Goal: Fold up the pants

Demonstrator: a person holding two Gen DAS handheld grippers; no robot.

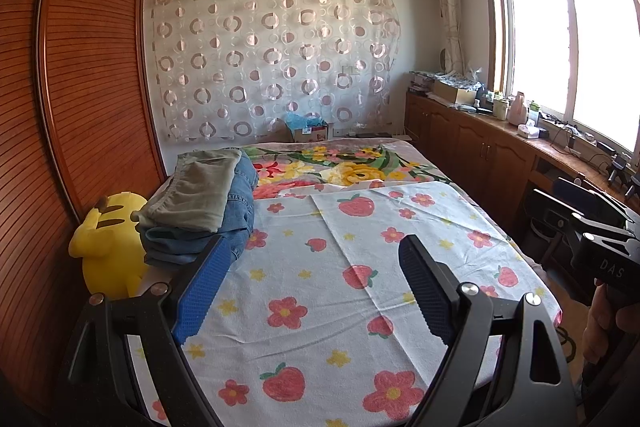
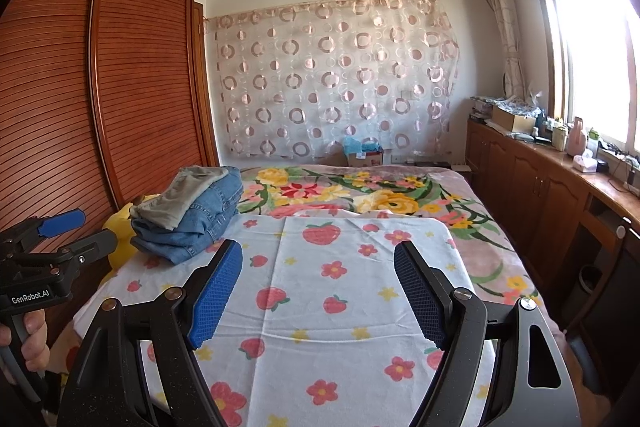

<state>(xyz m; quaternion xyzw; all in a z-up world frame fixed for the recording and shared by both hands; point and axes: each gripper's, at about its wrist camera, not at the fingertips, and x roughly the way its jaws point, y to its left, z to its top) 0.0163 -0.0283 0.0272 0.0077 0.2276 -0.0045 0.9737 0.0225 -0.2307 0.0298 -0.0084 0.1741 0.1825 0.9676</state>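
Observation:
A stack of folded pants lies at the bed's left side: grey-green pants [image 1: 196,189] on top of blue jeans [image 1: 240,215]. The grey-green pants [image 2: 180,197] and the jeans [image 2: 200,223] also show in the right wrist view. My left gripper [image 1: 316,255] is open and empty above the strawberry-print cloth [image 1: 320,307], just right of the stack. My right gripper [image 2: 318,259] is open and empty above the same cloth [image 2: 332,307]. The left gripper also shows at the left edge of the right wrist view [image 2: 84,231].
A yellow plush toy [image 1: 108,247] sits left of the stack by the wooden wardrobe [image 1: 80,87]. A floral blanket [image 1: 352,167] covers the far bed. Wooden cabinets [image 1: 480,143] with clutter run along the right under the window.

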